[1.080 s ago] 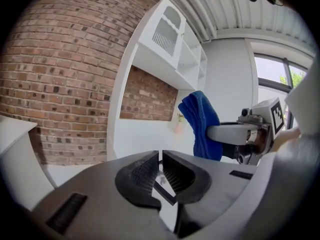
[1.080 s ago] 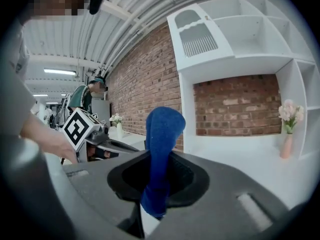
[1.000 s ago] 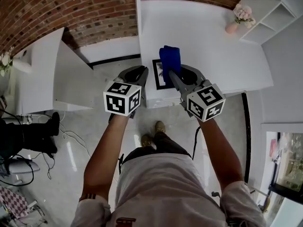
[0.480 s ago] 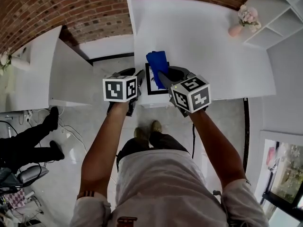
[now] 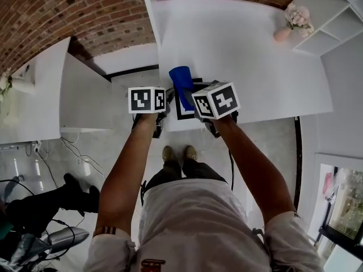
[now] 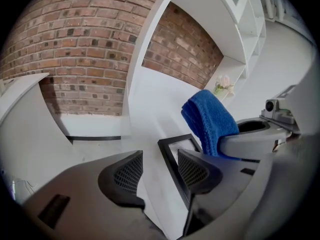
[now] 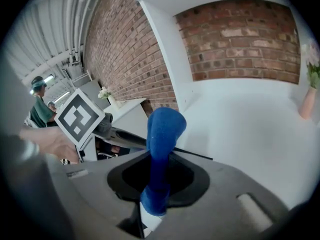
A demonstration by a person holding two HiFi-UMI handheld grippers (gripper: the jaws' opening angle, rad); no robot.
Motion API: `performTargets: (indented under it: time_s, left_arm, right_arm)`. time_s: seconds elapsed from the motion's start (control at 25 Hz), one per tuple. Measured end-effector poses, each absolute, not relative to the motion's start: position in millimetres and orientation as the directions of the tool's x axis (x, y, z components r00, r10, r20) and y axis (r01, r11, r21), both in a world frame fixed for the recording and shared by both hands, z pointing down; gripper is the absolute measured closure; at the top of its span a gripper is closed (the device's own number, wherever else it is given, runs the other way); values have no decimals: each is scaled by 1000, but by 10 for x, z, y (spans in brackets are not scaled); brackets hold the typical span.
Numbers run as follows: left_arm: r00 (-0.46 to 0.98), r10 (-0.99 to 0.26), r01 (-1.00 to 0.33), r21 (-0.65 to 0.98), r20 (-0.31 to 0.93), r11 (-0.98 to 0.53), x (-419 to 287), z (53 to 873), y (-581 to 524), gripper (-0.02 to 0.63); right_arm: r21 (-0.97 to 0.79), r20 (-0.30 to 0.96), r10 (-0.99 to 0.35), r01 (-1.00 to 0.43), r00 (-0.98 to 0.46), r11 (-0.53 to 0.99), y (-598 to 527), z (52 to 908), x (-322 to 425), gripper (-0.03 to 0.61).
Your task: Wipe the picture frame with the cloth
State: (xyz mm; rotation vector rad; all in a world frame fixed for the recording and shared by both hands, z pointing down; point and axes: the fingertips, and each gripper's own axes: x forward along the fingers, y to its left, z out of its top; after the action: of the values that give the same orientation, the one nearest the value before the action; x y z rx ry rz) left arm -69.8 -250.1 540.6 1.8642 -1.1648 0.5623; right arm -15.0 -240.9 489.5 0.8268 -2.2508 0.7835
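Observation:
A black picture frame [image 5: 180, 111] lies flat at the front edge of the white table [image 5: 255, 67]. My right gripper [image 5: 190, 98] is shut on a folded blue cloth [image 5: 182, 84], which sticks up past its jaws just over the frame. In the right gripper view the cloth [image 7: 162, 149] is pinched between the jaws of that gripper [image 7: 157, 184]. My left gripper [image 6: 160, 170] hangs at the frame's left side, its jaws opening. The frame's left border [image 6: 169, 159] shows between the pads, which do not touch it. The cloth [image 6: 210, 119] is to its right.
A pink vase of flowers [image 5: 289, 21] stands at the table's back right, beside white shelves [image 5: 334, 16]. A brick wall [image 5: 74, 10] runs behind. A lower white counter [image 5: 39, 101] is at the left. A person's legs [image 5: 51, 200] are on the floor, lower left.
Both grippers have come down and forward to the frame at the table's front edge, the cloth going with the right one. The left jaws have spread apart. The person on the floor has shifted.

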Motion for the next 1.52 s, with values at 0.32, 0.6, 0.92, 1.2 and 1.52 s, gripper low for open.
performTargets:
  time_s: [0.32, 0.6, 0.92, 1.2, 1.52]
  left_arm:
    - [467, -418, -884, 398, 779, -244, -716, 5641, -2535, 374]
    - [469, -373, -881, 393, 801, -265, -695, 5781, -2525, 363]
    - [472, -360, -877, 388, 805, -284, -708, 5797, -2562, 336]
    - [444, -354, -894, 375, 823, -247, -842, 5950, -2477, 322]
    - [454, -357, -888, 381, 816, -258, -850, 5942, -2456, 322]
  right_arm:
    - [-316, 781, -279, -738, -559, 596, -2502, 5176, -237, 509]
    - [-307, 828, -231, -757, -512, 576, -2545, 5405, -291, 509]
    - [-285, 860, -201, -768, -469, 574, -2578, 5542, -271, 509]
    - [-266, 872, -224, -805, -435, 530, -2630, 5555, 46, 509]
    - [-255, 864, -273, -835, -423, 488, -2648, 5491, 316, 509]
